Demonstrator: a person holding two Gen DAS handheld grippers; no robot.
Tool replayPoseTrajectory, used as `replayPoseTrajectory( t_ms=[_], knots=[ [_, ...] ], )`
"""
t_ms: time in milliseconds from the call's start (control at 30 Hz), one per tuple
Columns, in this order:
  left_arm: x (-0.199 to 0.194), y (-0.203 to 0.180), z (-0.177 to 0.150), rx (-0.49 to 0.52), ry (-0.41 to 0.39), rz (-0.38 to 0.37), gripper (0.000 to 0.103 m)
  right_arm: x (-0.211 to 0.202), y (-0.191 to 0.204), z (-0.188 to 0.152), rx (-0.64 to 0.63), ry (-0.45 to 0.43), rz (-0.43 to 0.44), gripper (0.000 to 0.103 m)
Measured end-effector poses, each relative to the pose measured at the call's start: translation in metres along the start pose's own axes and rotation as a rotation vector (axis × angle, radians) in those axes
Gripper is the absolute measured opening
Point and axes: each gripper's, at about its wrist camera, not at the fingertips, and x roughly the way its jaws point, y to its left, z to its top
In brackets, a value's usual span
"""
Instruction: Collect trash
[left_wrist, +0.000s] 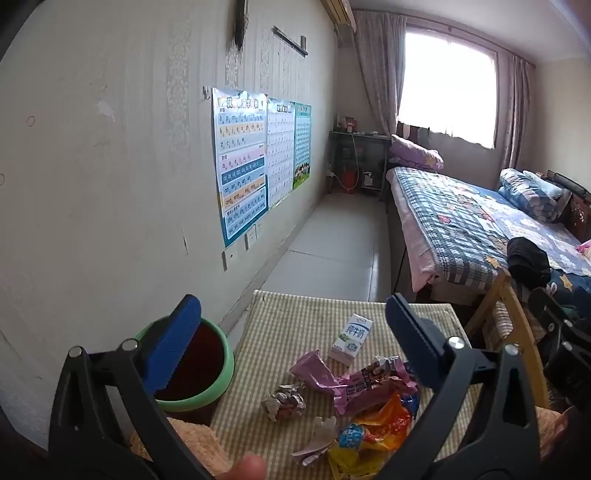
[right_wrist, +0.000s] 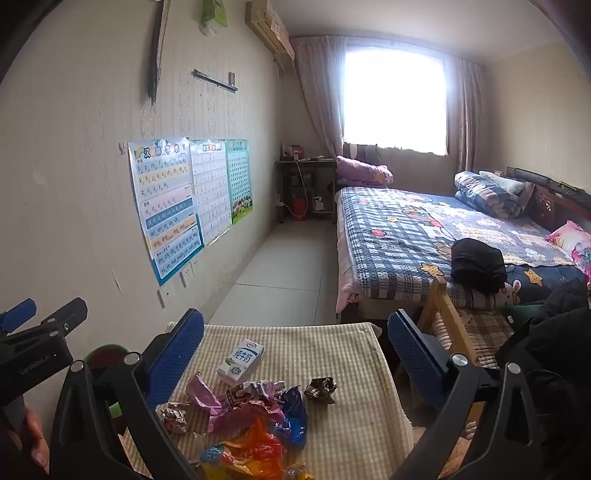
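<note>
Trash lies on a small table under a striped cloth (left_wrist: 295, 321) (right_wrist: 332, 343): a white milk carton (left_wrist: 351, 339) (right_wrist: 241, 360), a pink wrapper (left_wrist: 354, 387) (right_wrist: 229, 406), an orange and blue bag (left_wrist: 376, 424) (right_wrist: 255, 446), a crumpled paper ball (left_wrist: 282, 404) (right_wrist: 173, 415) and a dark crumpled wrapper (right_wrist: 321, 389). A green-rimmed bin (left_wrist: 192, 373) (right_wrist: 107, 354) stands left of the table. My left gripper (left_wrist: 295, 339) hangs open above the pile. My right gripper (right_wrist: 295, 354) is open too, nothing between its fingers.
A wall with posters (left_wrist: 240, 162) runs along the left. A bed (right_wrist: 443, 243) with a checked quilt fills the right, a wooden chair (right_wrist: 454, 332) beside the table. Tiled floor (right_wrist: 288, 273) leads to a far shelf under the window. A black garment (right_wrist: 476, 266) lies on the bed.
</note>
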Motion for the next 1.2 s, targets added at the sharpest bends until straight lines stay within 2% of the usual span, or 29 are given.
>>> replayPoseTrajectory(
  t_ms=[433, 800, 1200],
  knots=[
    [0.007, -0.005, -0.008, -0.005, 0.004, 0.012, 0.098, 0.001, 0.000, -0.001, 0.005, 0.004, -0.001, 0.096],
    [0.002, -0.002, 0.004, 0.004, -0.015, 0.008, 0.098, 0.001, -0.001, -0.001, 0.007, 0.004, 0.001, 0.096],
    [0.005, -0.001, 0.002, -0.008, 0.022, 0.011, 0.098, 0.006, 0.001, -0.003, 0.011, 0.012, 0.004, 0.096]
  ],
)
